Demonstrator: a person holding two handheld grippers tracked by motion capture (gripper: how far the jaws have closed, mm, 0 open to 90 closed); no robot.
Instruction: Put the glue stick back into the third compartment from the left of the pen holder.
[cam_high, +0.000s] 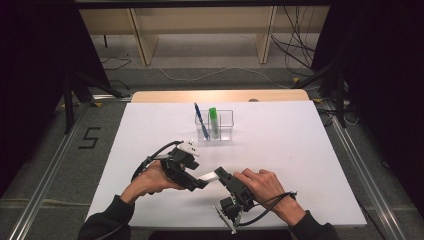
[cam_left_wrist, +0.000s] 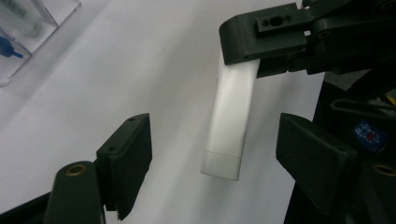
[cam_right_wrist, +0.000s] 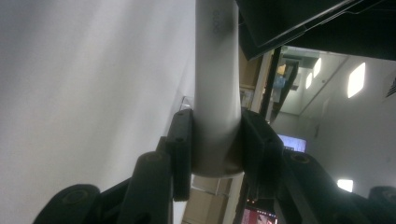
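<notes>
A white flat-sided stick (cam_high: 209, 176) hangs just above the white table (cam_high: 300, 150), near its front edge. My right gripper (cam_high: 223, 176) is shut on one end of it; in the right gripper view its jaws (cam_right_wrist: 217, 140) press on both sides of the stick (cam_right_wrist: 217, 70). My left gripper (cam_high: 200, 183) faces it from the left. In the left gripper view the stick's capped free end (cam_left_wrist: 229, 126) lies between my left gripper's (cam_left_wrist: 217, 140) pads, with a gap on each side, so those jaws stand open. The right gripper's jaw (cam_left_wrist: 261, 37) covers the stick's far end.
A clear two-compartment holder (cam_high: 225, 131) stands mid-table behind the grippers, with a blue pen (cam_high: 199, 117) and a green marker (cam_high: 213, 120) upright in it. Its corner (cam_left_wrist: 23, 32) shows at the top left of the left gripper view. Cables trail from both grippers.
</notes>
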